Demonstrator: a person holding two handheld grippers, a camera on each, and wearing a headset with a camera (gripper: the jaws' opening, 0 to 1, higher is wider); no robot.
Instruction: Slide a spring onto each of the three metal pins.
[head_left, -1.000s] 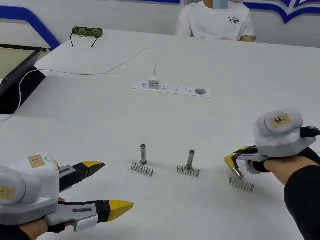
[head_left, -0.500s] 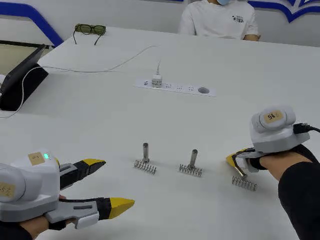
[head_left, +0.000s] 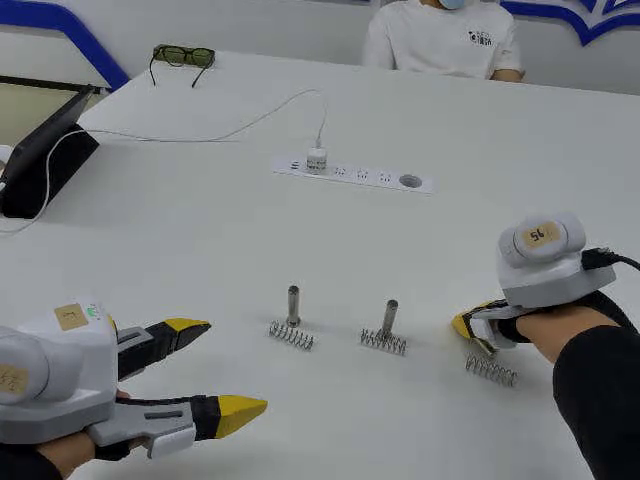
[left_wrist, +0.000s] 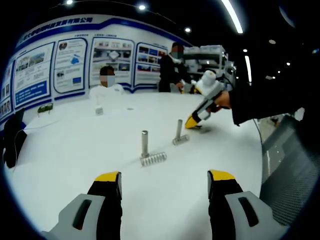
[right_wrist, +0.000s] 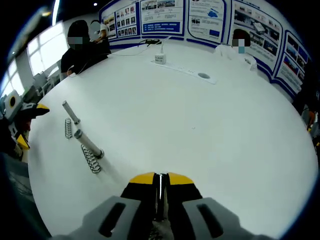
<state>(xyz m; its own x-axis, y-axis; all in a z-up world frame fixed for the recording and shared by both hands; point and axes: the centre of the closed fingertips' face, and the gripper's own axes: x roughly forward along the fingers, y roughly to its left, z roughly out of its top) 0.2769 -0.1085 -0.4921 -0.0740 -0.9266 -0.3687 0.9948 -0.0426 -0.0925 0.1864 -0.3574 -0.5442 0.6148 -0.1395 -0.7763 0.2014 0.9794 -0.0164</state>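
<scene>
Between the jaws of my right gripper (right_wrist: 160, 181), closed to a slit, sits a slim bright metal shaft. I take it to be the third pin (right_wrist: 160, 200), pinched near one end, with the tips low over the table (head_left: 200, 230). The third spring (head_left: 491, 371) lies flat on the table just beside those tips, not gripped.

Further along the row:
- The middle pin (head_left: 389, 315) stands upright, with the middle spring (head_left: 384, 343) lying at its foot.
- The far pin (head_left: 293, 303) stands upright, with the far spring (head_left: 291, 335) at its foot.
- Whether either spring touches its pin, I cannot tell.
- No spring is on a pin yet.

My left gripper (head_left: 222, 366) hovers near the far pin with its jaws wide apart, holding nothing. A power strip (head_left: 355, 173) lies well beyond the row.

Handling, as I judge it:
- **Pins:** They look like stiff, smooth steel, small but dense. They are likely slippery in hard jaws, and an upright one would tip at a sideways nudge. I would grip low on the shaft so the top stays free.
- **Springs:** They are light, thin wire, soft along the axis, and apt to roll or flick out if squeezed hard. I would take one across the coils near mid-length, lightly, with the bore kept open. Then I would bring it down in line with the pin.
</scene>
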